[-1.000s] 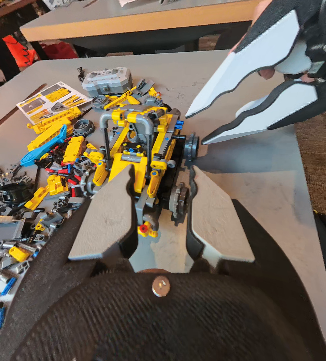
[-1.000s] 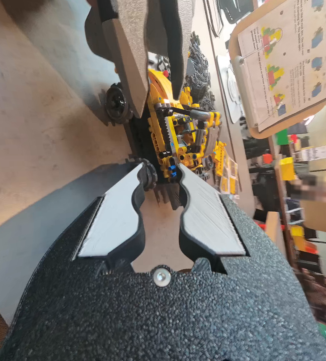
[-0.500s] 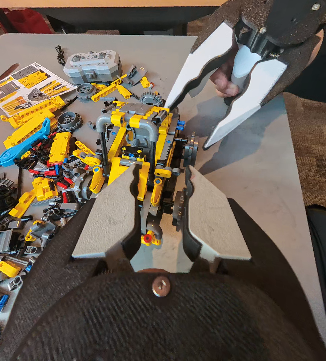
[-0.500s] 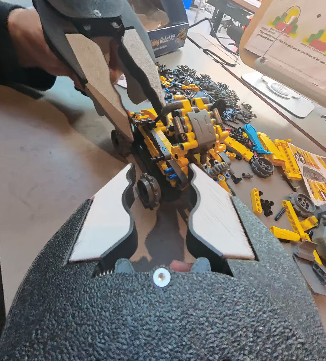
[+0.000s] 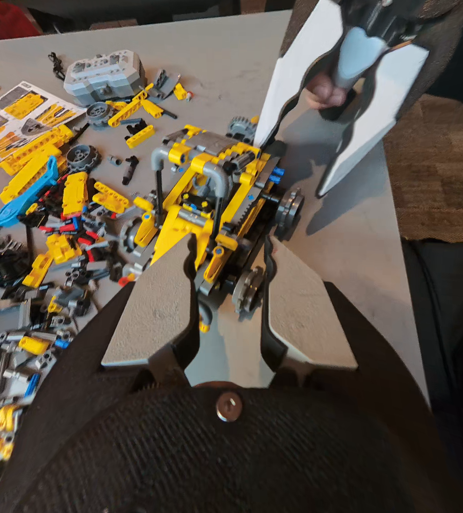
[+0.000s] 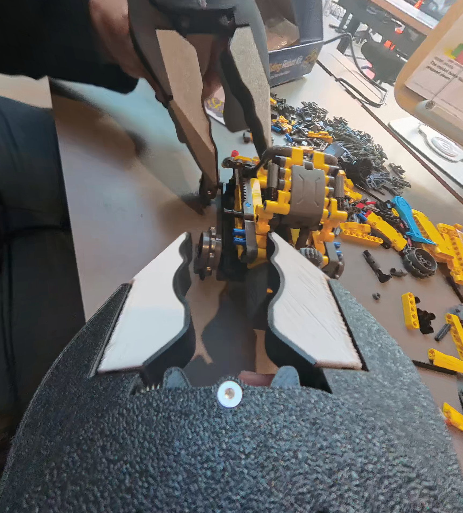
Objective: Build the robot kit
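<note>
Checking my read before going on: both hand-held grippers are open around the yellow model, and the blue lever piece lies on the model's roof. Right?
Not quite. The blue lever piece lies on the table among loose parts beside the yellow model, as the left wrist view shows. The rest holds.

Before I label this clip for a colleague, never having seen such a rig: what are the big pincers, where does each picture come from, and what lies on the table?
The pincers are hand-held two-finger grippers, one in each of a person's hands, each with a camera looking along its fingers. One picture comes from the left gripper, the other from the right gripper. Both stand open around opposite ends of a yellow brick-built vehicle on a grey table; whether they touch it is unclear. Beside it lie loose building pieces, a grey battery-box-like block, a blue piece and a printed leaflet.
</note>
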Tool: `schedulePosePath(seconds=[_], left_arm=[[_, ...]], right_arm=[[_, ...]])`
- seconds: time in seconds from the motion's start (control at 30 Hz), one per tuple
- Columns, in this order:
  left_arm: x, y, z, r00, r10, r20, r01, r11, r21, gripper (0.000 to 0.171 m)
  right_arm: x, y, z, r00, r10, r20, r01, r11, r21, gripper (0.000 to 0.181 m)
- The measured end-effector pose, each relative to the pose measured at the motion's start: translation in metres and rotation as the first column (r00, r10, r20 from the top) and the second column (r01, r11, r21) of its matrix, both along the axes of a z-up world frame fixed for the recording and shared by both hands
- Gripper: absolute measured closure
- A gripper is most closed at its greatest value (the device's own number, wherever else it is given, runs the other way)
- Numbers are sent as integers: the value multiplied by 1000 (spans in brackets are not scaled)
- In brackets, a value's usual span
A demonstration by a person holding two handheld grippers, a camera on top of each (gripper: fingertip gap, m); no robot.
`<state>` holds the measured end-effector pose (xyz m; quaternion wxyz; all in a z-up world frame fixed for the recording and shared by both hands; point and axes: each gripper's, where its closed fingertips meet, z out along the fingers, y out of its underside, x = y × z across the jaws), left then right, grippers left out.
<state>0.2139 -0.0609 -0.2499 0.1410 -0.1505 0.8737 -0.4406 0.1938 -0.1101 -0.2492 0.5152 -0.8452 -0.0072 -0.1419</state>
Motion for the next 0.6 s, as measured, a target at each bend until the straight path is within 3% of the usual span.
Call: schedulePosePath(seconds=[0.13, 0.27, 0.47, 0.6], left_arm=[[-28, 17, 12, 999, -27, 17, 27, 999, -23, 138], [-45, 8, 24, 995, -82, 48, 82, 997, 6, 138], [-36, -21, 24, 989, -140, 52, 134, 985, 105, 139], [-23, -31, 12, 993, -101, 65, 85, 975, 206, 136]], right_arm=[[-7, -4, 3, 995, -73, 62, 73, 997, 4, 132], [-3, -10, 6, 988, -149, 49, 146, 988, 46, 132], [4, -12, 12, 977, -212, 14, 210, 972, 106, 135], [2, -13, 15, 977, -213, 27, 208, 970, 128, 134]])
